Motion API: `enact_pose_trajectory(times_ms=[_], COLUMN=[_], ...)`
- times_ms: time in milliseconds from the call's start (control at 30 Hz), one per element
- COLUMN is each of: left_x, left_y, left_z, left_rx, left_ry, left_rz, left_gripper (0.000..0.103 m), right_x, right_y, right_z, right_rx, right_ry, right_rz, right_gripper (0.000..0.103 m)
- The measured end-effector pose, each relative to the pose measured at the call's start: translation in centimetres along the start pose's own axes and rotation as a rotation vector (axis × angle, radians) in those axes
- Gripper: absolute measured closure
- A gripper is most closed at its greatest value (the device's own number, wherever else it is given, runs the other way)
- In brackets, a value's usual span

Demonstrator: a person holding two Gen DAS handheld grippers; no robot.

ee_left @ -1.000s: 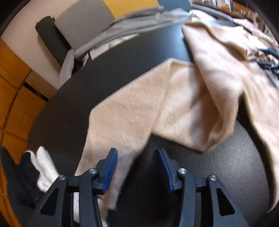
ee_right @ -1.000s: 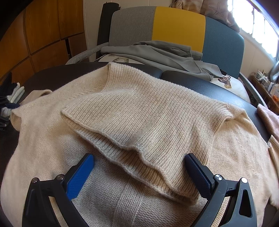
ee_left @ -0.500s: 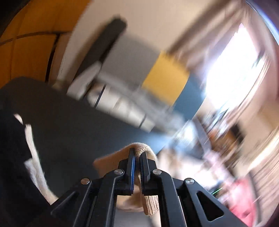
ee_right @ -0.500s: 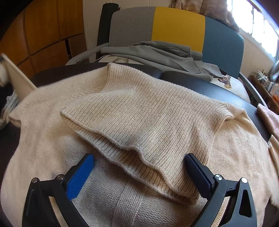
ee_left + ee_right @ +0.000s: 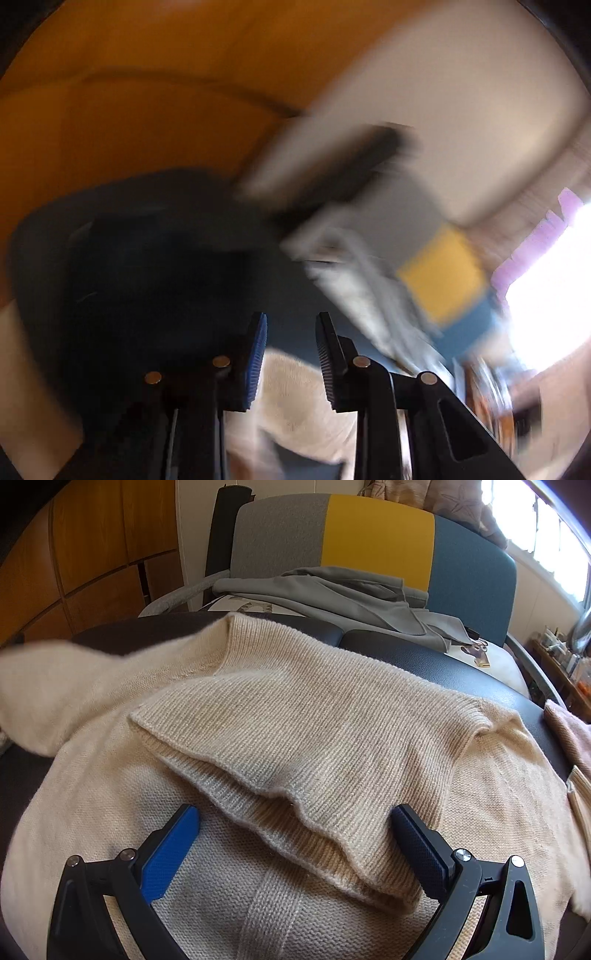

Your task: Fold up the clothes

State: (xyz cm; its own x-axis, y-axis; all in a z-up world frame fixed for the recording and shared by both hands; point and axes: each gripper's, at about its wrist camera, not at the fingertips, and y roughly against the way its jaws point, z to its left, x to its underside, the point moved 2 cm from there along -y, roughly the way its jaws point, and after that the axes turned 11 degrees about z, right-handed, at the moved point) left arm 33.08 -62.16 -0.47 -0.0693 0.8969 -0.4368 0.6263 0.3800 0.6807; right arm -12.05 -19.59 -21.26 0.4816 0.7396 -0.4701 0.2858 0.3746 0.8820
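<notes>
The cream knit sweater lies spread over the dark surface, filling the middle and lower part of the right wrist view, with a folded ribbed panel lying across its centre and a vertical knitted band running down toward the bottom edge. The right gripper sits low over the sweater with its jaws wide apart, one blue pad at lower left and one dark pad at lower right, either side of the folded panel's hem and holding nothing. At the left edge of that view a blurred sleeve of the sweater stands raised off the surface. In the heavily blurred left wrist view the left gripper has its jaws parted by a narrow gap, and cream knit fabric shows below and behind them at lower centre; no cloth lies between the pads. Behind the surface, at the top of the right wrist view, stands a grey, yellow and blue chair with a grey garment draped over its seat.
</notes>
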Motion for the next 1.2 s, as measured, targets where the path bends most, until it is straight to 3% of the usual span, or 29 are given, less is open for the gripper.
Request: enact_pose_trajectory(times_ms=[67, 133, 300, 367, 400, 467, 533, 633, 700, 767, 833, 900, 967, 1033, 1067, 1100, 1200], left_x=[-0.1, 1.7, 12.6, 18.5, 21.5, 25.8, 28.6, 29.9, 30.5, 30.5, 30.9, 31.3, 31.8, 32.5, 32.8, 32.9, 32.3], left_y=[-0.3, -0.7, -8.8, -12.9, -14.9, -17.3, -19.5, -22.5, -23.4, -24.3, -26.3, -27.8, -29.3, -30.2, -30.3, -30.4, -30.6], left_z=[1.5, -0.6, -11.3, -15.5, -17.0, -19.2, -20.8, -22.2, -22.5, -22.6, -23.2, -23.6, -24.1, -24.8, -25.3, -25.9, -28.2], left_rx=[-0.079, 0.019, 0.16, 0.203, 0.224, 0.262, 0.252, 0.259, 0.248, 0.271, 0.297, 0.316, 0.318, 0.335, 0.335, 0.336, 0.393], left_ry=[0.062, -0.005, -0.367, -0.504, -0.535, -0.574, -0.622, -0.66, -0.665, -0.655, -0.622, -0.594, -0.592, -0.621, -0.648, -0.675, -0.69], left_rz=[-0.025, -0.035, 0.211, 0.343, 0.409, 0.496, 0.524, 0.552, 0.576, 0.604, 0.656, 0.707, 0.742, 0.766, 0.763, 0.758, 0.763], left_gripper=[0.076, 0.074, 0.072, 0.072, 0.072, 0.072, 0.072, 0.072, 0.072, 0.071, 0.065, 0.058, 0.056, 0.062, 0.071, 0.096, 0.098], right_x=[-0.1, -0.1, -0.3, -0.3, -0.2, -0.2, -0.1, 0.2, 0.1, -0.1, -0.2, -0.3, -0.4, -0.8, -1.0, -1.2, -4.0], right_y=[0.0, -0.1, 0.2, 1.1, 1.6, 2.3, 2.5, 1.9, 1.8, 1.8, 1.7, 1.7, 1.6, 1.8, 1.9, 2.1, 2.6], right_z=[0.0, 0.1, 0.0, -0.4, -0.9, -1.9, -2.1, -1.7, -2.0, -2.2, -2.4, -2.6, -2.9, -3.1, -3.2, -3.3, -4.9], right_rx=[0.001, 0.003, -0.007, -0.011, -0.018, -0.038, -0.021, 0.032, 0.026, 0.021, 0.015, 0.009, 0.004, 0.003, 0.004, 0.005, 0.05], right_ry=[0.001, 0.001, 0.007, 0.007, -0.005, -0.018, 0.03, 0.128, 0.122, 0.117, 0.111, 0.106, 0.101, 0.104, 0.108, 0.113, 0.099], right_rz=[0.001, 0.004, 0.024, 0.007, -0.005, -0.023, -0.018, 0.008, 0.006, 0.005, 0.003, 0.001, 0.0, -0.005, -0.008, -0.011, -0.044], right_gripper=[0.0, 0.0, 0.0, 0.015, 0.024, 0.025, 0.025, 0.024, 0.025, 0.035, 0.061, 0.072, 0.075, 0.078, 0.08, 0.084, 0.085])
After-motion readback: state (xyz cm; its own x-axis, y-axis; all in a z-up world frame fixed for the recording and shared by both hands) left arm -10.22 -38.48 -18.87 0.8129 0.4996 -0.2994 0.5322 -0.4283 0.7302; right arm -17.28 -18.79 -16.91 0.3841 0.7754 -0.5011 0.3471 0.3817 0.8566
